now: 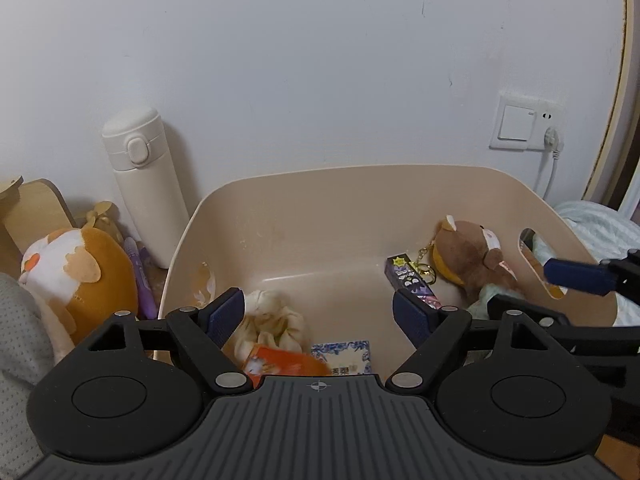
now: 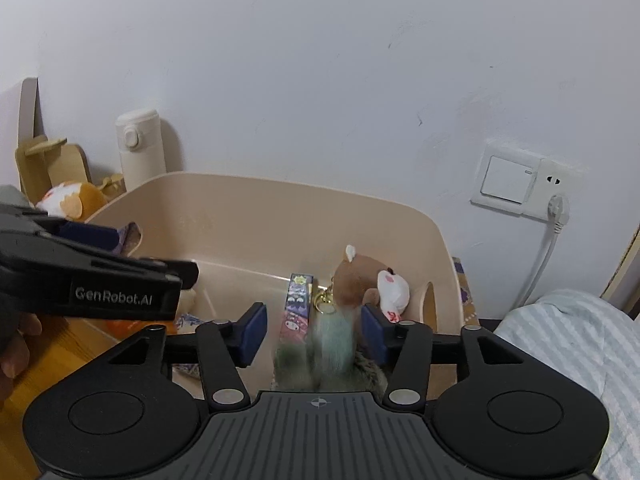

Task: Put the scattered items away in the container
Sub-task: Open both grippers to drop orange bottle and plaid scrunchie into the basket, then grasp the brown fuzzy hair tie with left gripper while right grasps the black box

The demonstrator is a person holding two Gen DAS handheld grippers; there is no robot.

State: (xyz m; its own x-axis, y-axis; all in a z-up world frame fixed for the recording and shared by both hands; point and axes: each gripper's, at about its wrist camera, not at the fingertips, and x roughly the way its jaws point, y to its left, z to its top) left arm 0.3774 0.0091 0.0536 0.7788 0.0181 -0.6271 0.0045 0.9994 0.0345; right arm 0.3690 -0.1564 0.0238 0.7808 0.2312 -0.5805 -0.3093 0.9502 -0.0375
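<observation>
While both sets of jaws stand spread, neither pinches anything. Left of the tub, the orange plush and purple pen lie outside it, by the white flask. The left gripper hangs empty over the cloth bundle inside. The right gripper frames a blurred grey-green furry item, apparently dropping free near the brown bear. Risk: it may catch the tub's near wall and spill outside. Motion blur hides its shape; the tub's near rim is cut off.
</observation>
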